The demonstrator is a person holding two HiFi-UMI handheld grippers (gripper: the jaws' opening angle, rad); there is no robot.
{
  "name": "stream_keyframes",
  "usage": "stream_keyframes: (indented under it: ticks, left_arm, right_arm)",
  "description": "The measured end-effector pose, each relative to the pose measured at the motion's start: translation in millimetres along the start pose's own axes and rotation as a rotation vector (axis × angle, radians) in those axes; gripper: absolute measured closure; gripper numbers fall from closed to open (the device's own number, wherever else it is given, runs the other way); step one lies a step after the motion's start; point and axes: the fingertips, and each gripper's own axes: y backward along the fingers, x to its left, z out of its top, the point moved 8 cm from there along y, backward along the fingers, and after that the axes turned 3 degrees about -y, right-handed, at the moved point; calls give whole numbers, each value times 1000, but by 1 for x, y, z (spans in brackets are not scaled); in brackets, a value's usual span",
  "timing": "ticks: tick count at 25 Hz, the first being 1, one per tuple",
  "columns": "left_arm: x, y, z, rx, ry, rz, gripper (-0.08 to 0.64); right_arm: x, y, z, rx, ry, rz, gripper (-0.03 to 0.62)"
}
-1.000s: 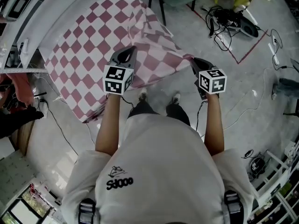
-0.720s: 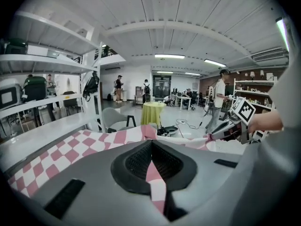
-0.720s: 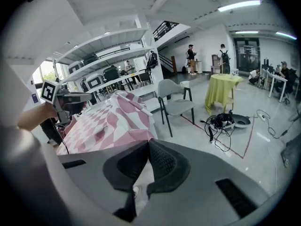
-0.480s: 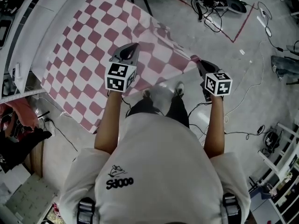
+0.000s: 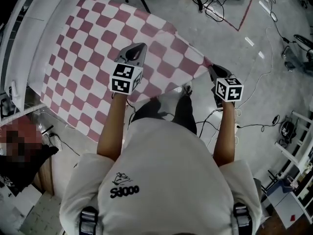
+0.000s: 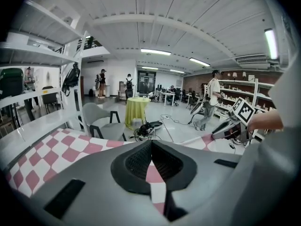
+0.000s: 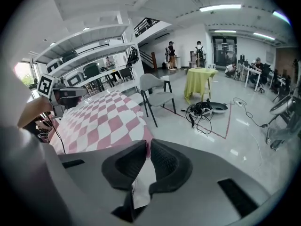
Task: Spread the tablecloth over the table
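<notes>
Grippers hold the near edge of the cloth (image 5: 98, 48). The left gripper (image 5: 137, 50) is clamped on the near hem. The right gripper (image 5: 213, 70), at the near right corner, has its jaws a narrow slit apart; they have just been opening, with the corner between them. Beyond, the cloth lies nearly flat over the desk (image 5: 46, 13), with a bare strip at left. The task is judged almost done, with release and straightening left. A second earlier the right part billowed in folds; now it is smooth.

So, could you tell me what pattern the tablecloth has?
Pink-and-white checks; the tablecloth shows best in the head view.
</notes>
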Motion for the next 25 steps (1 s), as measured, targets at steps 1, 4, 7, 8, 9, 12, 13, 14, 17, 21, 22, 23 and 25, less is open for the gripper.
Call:
stream_keyframes:
  ticks: [1, 4, 7, 8, 9, 12, 13, 14, 17, 21, 22, 23, 25]
  left_arm:
    - [0, 0, 0, 2, -1, -5, 532]
    - [0, -1, -2, 11, -2, -13, 532]
    - [3, -2, -3, 18, 2, -8, 532]
    - [3, -2, -3, 20, 4, -4, 532]
    - [4, -2, -3, 22, 8, 2, 532]
    - [6, -3, -2, 27, 19, 26, 532]
    - [6, -4, -2, 28, 23, 35, 532]
    - [6, -4, -1, 29, 27, 44, 532]
    - [6, -4, 3, 29, 32, 75, 532]
    - [8, 4, 10, 25, 51, 140, 532]
    - [8, 7, 12, 22, 55, 160, 532]
    - [8, 10, 15, 19, 57, 180, 532]
    - [8, 15, 22, 5, 61, 221, 532]
  right_arm:
    - [0, 0, -1, 10, 1, -4, 538]
    - [3, -4, 0, 34, 6, 5, 482]
    - [4, -8, 7, 26, 24, 27, 431]
    - [4, -9, 11, 23, 31, 36, 420]
    - [4, -10, 15, 21, 41, 43, 417]
    - [4, -18, 27, 18, 74, 65, 417]
    - [4, -21, 32, 15, 84, 72, 417]
    - [3, -24, 37, 11, 93, 77, 417]
    - [1, -30, 52, -6, 120, 91, 419]
    - [-1, -37, 77, -45, 166, 112, 438]
    - [-1, -39, 84, -57, 179, 124, 448]
    - [1, -41, 92, -68, 194, 143, 448]
    - [5, -45, 108, -92, 228, 193, 448]
